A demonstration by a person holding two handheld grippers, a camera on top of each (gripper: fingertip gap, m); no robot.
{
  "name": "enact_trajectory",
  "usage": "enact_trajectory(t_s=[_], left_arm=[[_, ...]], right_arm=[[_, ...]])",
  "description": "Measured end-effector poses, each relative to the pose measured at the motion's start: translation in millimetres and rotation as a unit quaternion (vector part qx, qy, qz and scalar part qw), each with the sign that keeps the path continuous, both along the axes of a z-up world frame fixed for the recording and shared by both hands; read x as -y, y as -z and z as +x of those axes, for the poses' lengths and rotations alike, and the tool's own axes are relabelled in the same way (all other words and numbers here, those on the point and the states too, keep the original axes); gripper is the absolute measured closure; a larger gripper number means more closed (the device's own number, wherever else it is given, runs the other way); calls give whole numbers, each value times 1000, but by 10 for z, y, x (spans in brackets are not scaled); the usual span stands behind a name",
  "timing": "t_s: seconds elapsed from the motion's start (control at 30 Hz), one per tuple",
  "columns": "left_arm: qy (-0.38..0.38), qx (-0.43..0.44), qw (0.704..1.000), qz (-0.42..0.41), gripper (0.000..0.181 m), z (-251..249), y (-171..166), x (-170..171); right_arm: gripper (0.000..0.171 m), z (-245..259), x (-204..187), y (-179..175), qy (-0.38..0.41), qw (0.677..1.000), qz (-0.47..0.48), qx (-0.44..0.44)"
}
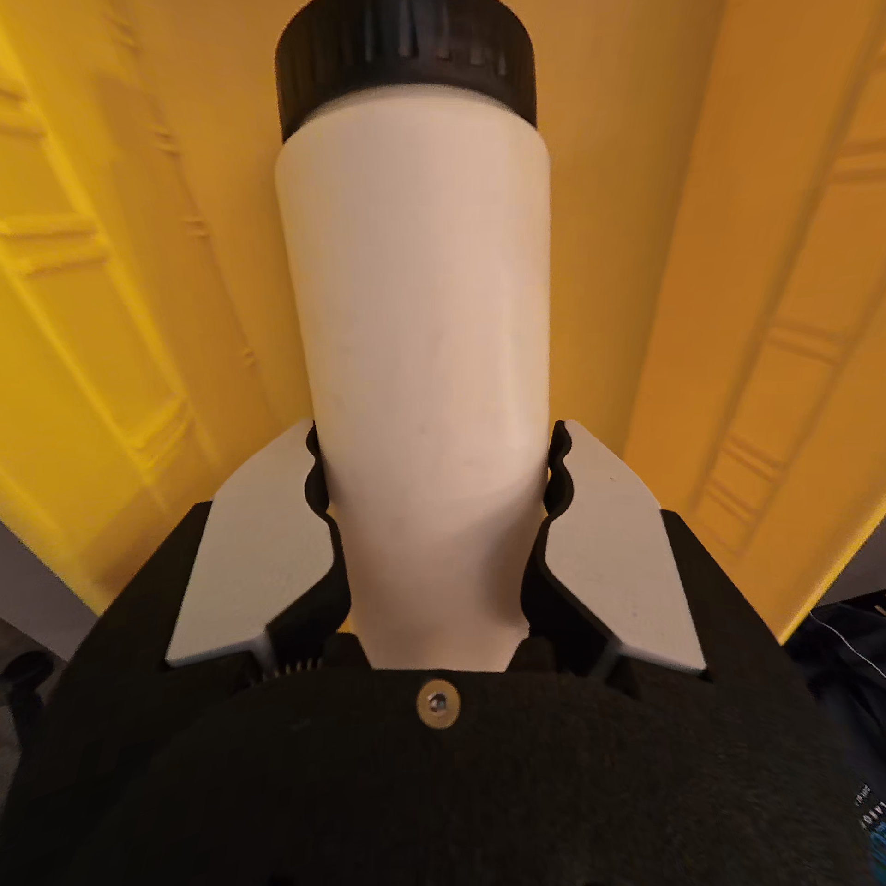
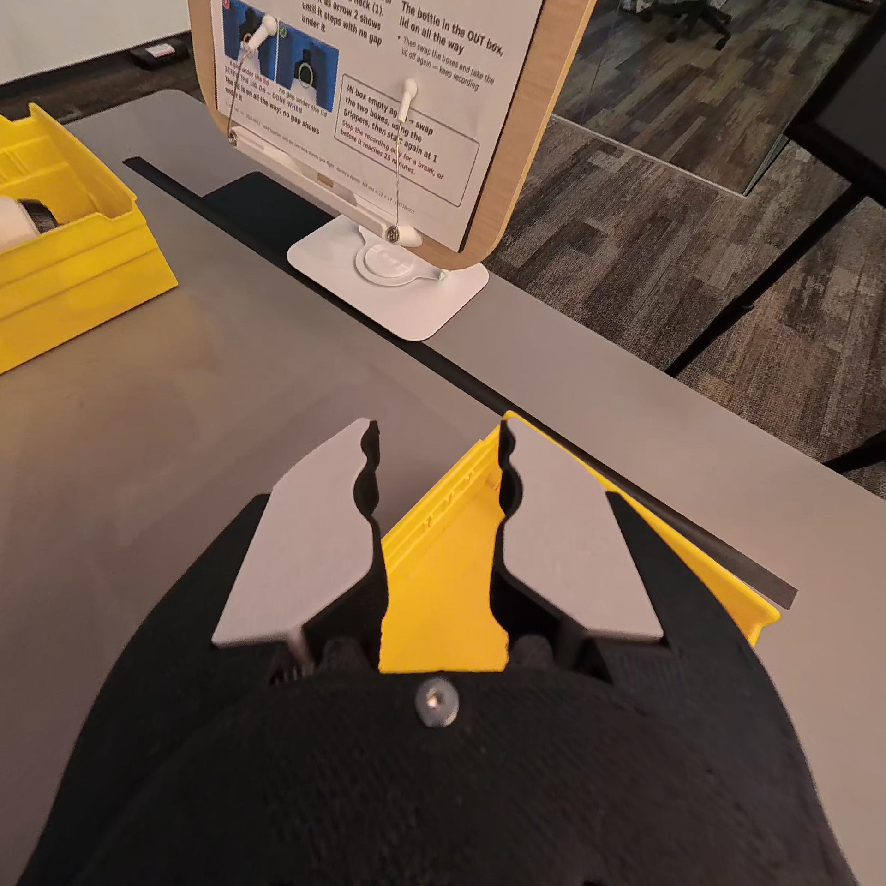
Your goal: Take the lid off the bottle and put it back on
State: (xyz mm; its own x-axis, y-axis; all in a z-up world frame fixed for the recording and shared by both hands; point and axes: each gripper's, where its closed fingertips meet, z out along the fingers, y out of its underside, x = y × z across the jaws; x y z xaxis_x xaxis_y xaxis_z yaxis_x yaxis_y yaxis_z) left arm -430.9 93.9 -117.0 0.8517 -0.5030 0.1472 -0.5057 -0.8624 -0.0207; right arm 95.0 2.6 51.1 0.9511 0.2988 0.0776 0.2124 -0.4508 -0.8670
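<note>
While the bottle sits between its fingers, left gripper (image 1: 434, 474): clamped on the lower body of the bottle, both black wavy pads pressed against the sides.
Bottle (image 1: 417, 307): white, cylindrical, extending from the gripper toward 12 o'clock in the left wrist view.
Lid (image 1: 405, 62): black, ribbed, seated on the bottle's far end at 12 o'clock.
Background, left view: yellow bin (image 1: 120, 287) wall fills the frame behind the bottle.
Right gripper (image 2: 438, 472): fingers parted, nothing between them.
Near bin (image 2: 446, 575): yellow, below the right gripper, visible through the gap.
Far bin (image 2: 81, 268): yellow, at 10 o'clock on the grey surface (image 2: 239, 407); contents unclear.
Instruction board (image 2: 383, 110): on a white stand at 12 o'clock, near the surface's far edge.
</note>
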Motion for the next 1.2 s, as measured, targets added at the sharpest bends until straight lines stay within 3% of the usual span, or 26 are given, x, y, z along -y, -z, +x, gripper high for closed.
enact_trajectory(t_s=[0.23,0.9,1.2], left_arm=[[23,-53,998,-37,92,-39,183,25],[-9,11,999,-37,99,190,86,-64],[1,-14,1000,-26,100,142,56,-57]], right_arm=[[123,-34,-5,100,-8,1000,-23,10],[126,-89,27,300,-27,996,-77,25],[127,-118,28,330,-33,996,-83,32]])
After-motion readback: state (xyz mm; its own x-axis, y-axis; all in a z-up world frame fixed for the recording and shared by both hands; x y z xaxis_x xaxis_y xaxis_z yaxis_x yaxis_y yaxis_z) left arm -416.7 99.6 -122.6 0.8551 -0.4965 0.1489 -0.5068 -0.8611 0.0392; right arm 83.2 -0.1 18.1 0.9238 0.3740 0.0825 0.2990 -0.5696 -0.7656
